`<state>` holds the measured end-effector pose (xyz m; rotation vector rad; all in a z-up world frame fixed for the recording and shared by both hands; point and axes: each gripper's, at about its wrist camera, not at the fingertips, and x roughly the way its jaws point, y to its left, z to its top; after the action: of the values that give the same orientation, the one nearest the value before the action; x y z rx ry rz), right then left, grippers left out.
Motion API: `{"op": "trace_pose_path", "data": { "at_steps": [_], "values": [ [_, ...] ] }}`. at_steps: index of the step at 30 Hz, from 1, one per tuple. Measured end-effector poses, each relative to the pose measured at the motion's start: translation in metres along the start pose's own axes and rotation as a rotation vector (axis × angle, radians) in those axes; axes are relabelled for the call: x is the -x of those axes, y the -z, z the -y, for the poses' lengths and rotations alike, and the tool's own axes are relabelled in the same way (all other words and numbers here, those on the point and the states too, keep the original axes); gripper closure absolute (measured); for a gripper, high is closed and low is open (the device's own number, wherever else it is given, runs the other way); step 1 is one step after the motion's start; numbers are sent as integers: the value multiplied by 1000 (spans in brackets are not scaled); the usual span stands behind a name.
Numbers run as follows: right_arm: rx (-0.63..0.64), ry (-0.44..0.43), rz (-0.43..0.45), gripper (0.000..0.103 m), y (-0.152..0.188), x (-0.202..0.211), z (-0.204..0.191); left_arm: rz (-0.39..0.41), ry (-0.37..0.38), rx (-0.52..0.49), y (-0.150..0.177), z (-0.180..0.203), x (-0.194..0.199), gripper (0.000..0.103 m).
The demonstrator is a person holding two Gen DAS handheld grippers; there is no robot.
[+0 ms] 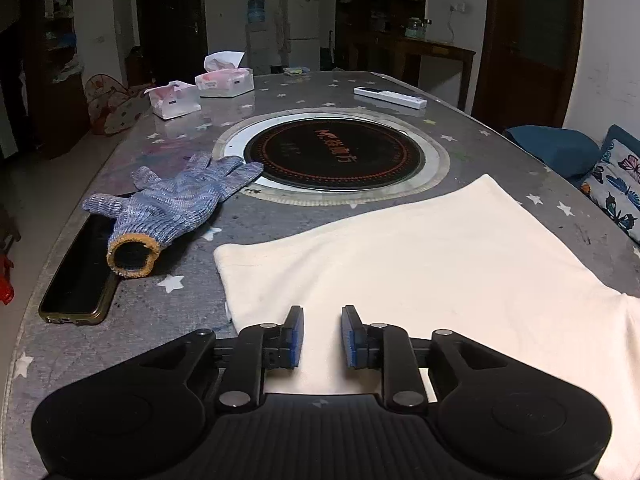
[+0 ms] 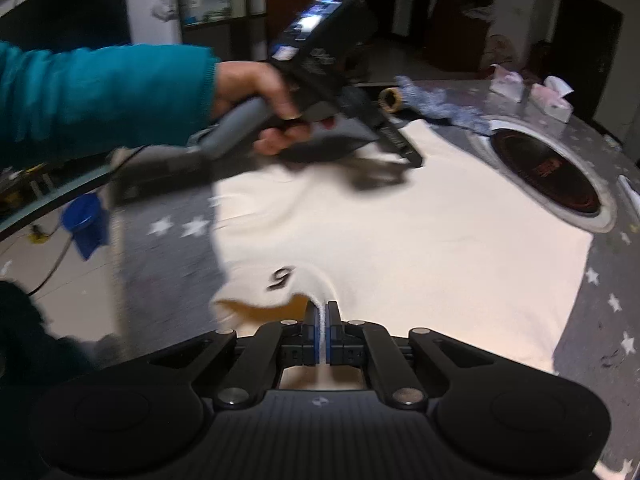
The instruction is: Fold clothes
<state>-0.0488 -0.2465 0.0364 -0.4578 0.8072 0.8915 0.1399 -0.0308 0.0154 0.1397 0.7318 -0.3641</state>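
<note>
Between the blue pads of the right gripper (image 2: 321,334), a raised ridge of the cream garment (image 2: 400,248) is pinched tight, lifting the cloth edge near a dark "9" print (image 2: 281,277) just ahead and to the left of the fingers. Beyond that, the garment lies spread on the grey star-patterned table (image 2: 592,320). The left gripper (image 1: 322,336) hangs over the garment's near edge with its fingers parted and nothing between them. Ahead and to its left lie a blue knitted glove (image 1: 176,204) and a dark phone (image 1: 80,272); straight ahead sits the round black cooktop (image 1: 334,154).
</note>
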Motion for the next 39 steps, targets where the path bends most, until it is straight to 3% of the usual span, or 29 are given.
{"op": "trace_pose_path", "data": {
  "at_steps": [5, 10, 14, 18, 24, 28, 30, 34, 35, 38, 39],
  "values": [
    [-20, -19, -35, 99, 15, -5, -7, 1, -24, -18, 0, 2, 1, 75],
    [-136, -11, 23, 90, 22, 21, 8, 23, -7, -22, 0, 10, 18, 75],
    [-316, 136, 78, 87, 38, 41, 39, 56, 82, -51, 4, 34, 39, 75],
    [-502, 288, 108, 82, 63, 53, 67, 47, 217, -80, 17, 69, 53, 75],
    [-698, 432, 93, 78, 110, 63, 100, 18, 384, -201, 52, 129, 70, 75],
    [-715, 571, 104, 76, 129, 76, 103, 14, 393, -277, 73, 148, 76, 70],
    [-728, 665, 100, 64, 140, 84, 105, 28, 389, -291, 80, 150, 80, 69],
    [-754, 825, 58, 63, 159, 89, 111, 26, 392, -279, 84, 149, 84, 66],
    [-756, 845, 66, 63, 161, 91, 111, 26, 390, -277, 85, 149, 84, 66],
    [-716, 796, 121, 63, 151, 91, 107, 24, 381, -266, 83, 149, 83, 66],
    [-697, 775, 134, 57, 146, 89, 106, 24, 379, -265, 84, 149, 83, 65]
  ]
}}
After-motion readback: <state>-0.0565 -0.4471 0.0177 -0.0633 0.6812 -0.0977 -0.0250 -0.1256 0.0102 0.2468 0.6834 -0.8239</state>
